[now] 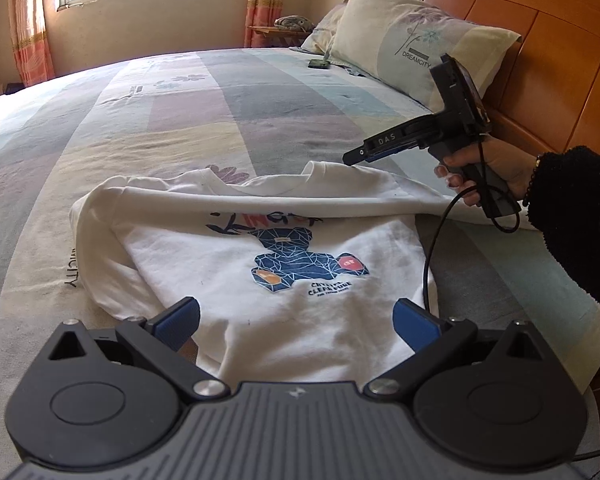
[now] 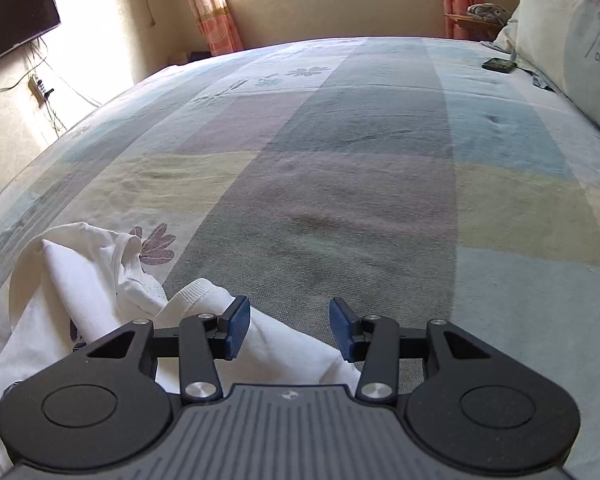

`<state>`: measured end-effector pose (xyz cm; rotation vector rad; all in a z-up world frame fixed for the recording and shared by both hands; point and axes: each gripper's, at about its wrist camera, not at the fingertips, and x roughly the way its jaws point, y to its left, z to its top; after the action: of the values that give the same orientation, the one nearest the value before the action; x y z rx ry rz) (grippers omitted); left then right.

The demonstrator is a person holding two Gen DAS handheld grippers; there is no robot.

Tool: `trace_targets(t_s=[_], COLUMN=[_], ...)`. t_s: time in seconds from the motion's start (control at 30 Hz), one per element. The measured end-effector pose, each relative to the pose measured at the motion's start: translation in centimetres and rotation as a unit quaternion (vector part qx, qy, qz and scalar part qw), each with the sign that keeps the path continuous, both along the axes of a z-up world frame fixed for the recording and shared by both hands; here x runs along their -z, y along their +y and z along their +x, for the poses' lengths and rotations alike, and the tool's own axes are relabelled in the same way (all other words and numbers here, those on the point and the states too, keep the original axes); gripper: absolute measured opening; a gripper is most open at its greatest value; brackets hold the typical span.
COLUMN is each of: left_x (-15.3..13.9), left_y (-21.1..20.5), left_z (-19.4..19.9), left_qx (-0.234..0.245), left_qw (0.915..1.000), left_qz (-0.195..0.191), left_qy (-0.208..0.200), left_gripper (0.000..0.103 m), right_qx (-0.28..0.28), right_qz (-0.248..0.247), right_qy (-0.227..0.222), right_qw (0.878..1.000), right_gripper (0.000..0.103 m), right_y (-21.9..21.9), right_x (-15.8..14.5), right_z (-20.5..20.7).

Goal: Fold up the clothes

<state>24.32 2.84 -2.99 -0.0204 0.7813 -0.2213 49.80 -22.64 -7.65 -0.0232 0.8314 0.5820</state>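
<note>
left wrist view shows the white sweatshirt (image 1: 284,280) on the bed (image 1: 140,128) with one sleeve folded across, further folds remaining, both hand-held grippers, left (image 1: 296,322) and right (image 1: 352,159), parted and empty.

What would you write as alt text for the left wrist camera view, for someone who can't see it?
A white T-shirt with a blue geometric bear print lies partly folded on a pastel patchwork bedspread, between the open fingers of the left hand-held gripper. At right, a hand in a dark sleeve holds the right hand-held gripper just above the shirt's collar. A pillow leans on the wooden headboard.
</note>
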Motion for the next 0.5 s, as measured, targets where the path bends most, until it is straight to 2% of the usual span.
trace_targets(t_s=[0.17,0.27,0.4,0.47,0.5], left_x=[1.6,2.1,2.6,2.7,2.8], left_y=[0.7,1.0,1.2,1.2,1.2], left_z=[0.6,0.7,1.0,1.0,1.0], left_qx=[0.000,0.000,-0.005,-0.005,-0.004], left_qw=[0.9999,0.9997,0.9996,0.9995,0.9994], left_qz=[-0.008,-0.015,-0.019,-0.022,-0.023], left_qy=[0.014,0.018,0.023,0.024,0.024], left_gripper=[0.102,0.102,0.102,0.102,0.102], right_qx=[-0.052,-0.081,-0.106,-0.117,-0.123], right_qz=[-0.040,-0.085,-0.109,-0.115,-0.118], right_qy=[-0.010,-0.025,-0.043,-0.037,-0.035], right_qw=[0.998,0.993,0.987,0.986,0.985], right_gripper=[0.056,0.057,0.060,0.058,0.047], right_y=[2.7,3.8,4.4,4.7,4.9], right_x=[1.6,2.7,2.7,2.4,2.3], right_z=[0.3,-0.9,-2.4,-2.6,-2.7])
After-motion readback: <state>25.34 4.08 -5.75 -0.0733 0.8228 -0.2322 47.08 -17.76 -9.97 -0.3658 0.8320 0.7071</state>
